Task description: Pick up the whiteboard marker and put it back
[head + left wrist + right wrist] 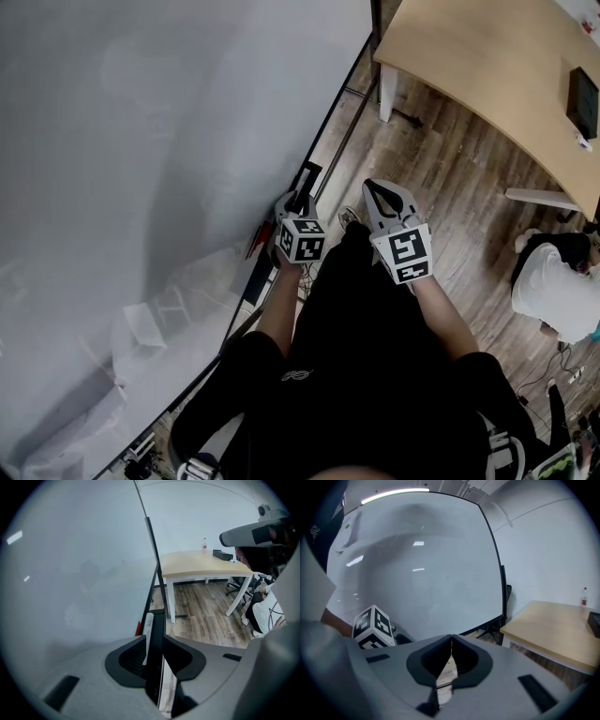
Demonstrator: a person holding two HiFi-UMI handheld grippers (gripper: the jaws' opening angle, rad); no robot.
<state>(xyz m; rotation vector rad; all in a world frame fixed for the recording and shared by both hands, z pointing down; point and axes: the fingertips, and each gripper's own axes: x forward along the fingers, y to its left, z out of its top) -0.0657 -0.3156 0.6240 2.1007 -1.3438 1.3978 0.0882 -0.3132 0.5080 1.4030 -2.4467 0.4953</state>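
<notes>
A white whiteboard marker (148,626) lies along the black tray (159,620) at the foot of the whiteboard (141,141). My left gripper (154,638) points down over the tray with its jaws apart. The marker runs between them, close by the left pad, and the right pad stands clear of it. In the head view the left gripper (298,199) is at the tray and hides the marker. My right gripper (375,192) hovers beside it over the floor, shut with nothing in it (451,637).
A small red thing (138,629) sits at the board's edge beside the tray. A wooden table (487,66) with a black device (582,98) stands to the right on white legs. A seated person (553,286) is at the far right.
</notes>
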